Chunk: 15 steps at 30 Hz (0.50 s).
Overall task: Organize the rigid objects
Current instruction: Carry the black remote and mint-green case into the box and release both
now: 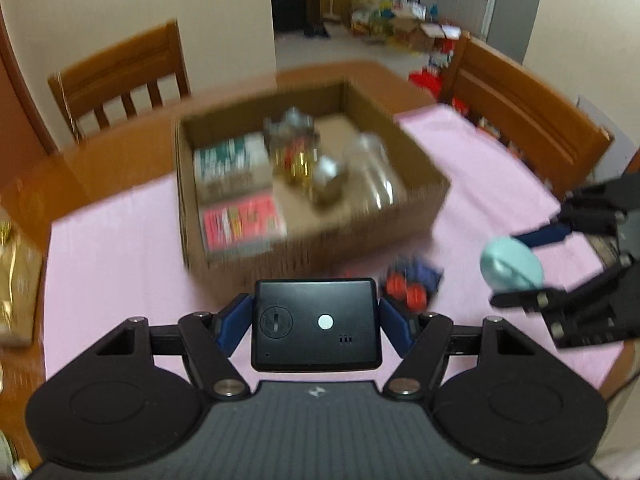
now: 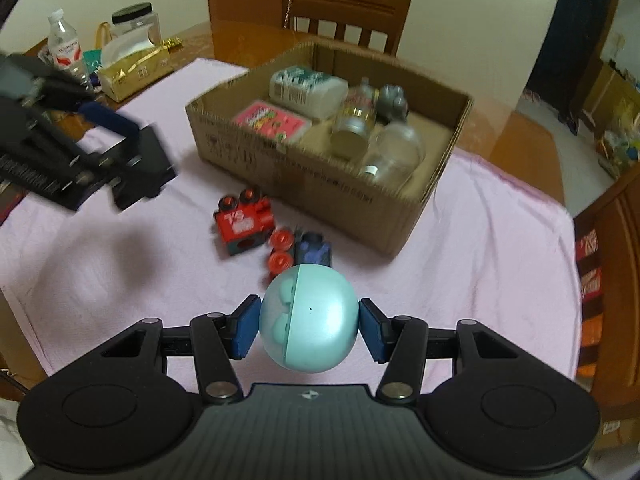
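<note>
The left gripper (image 1: 315,322) is clamped on a flat black device (image 1: 315,324), both blue pads against its sides. The right gripper (image 2: 309,326) pinches a teal ball (image 2: 310,318) above the pink cloth (image 2: 480,248). Ahead sits an open cardboard box (image 2: 304,176) of bottles and packets; two toy train cars (image 2: 272,232) lie just before it.

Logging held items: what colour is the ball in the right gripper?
Pale teal round plastic ball, clearest in the right wrist view.
</note>
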Motion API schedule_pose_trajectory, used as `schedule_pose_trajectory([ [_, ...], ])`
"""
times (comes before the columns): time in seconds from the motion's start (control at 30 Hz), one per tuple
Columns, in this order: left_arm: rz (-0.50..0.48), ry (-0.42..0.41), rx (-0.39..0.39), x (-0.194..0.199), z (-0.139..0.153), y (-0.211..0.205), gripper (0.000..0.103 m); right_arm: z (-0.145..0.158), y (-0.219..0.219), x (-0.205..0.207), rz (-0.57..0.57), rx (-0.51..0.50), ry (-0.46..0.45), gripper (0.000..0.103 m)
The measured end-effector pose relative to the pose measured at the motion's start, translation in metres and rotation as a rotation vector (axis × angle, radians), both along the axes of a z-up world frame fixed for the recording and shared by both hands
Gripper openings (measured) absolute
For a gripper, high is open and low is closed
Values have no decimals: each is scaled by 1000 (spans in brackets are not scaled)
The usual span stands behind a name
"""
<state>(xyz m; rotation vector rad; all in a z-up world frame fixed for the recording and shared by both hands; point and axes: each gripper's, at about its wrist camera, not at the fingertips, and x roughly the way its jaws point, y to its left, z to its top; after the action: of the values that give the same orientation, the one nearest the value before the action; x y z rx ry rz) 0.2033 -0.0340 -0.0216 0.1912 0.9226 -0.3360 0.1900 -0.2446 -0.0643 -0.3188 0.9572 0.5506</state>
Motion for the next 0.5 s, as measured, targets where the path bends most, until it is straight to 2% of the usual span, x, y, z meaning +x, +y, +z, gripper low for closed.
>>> schedule_pose_trajectory([
  [0.17,29,-55,-25,40,6,-18,69,21,-5,20,9,1,-43,58],
  [0.43,93,-69,-44,81,-16,-34,69,38,-5,49,22,12,-80,58],
  [0.5,118,-79,-52,83,-20,-36,77,40,-4,53,24,12,-86,58],
])
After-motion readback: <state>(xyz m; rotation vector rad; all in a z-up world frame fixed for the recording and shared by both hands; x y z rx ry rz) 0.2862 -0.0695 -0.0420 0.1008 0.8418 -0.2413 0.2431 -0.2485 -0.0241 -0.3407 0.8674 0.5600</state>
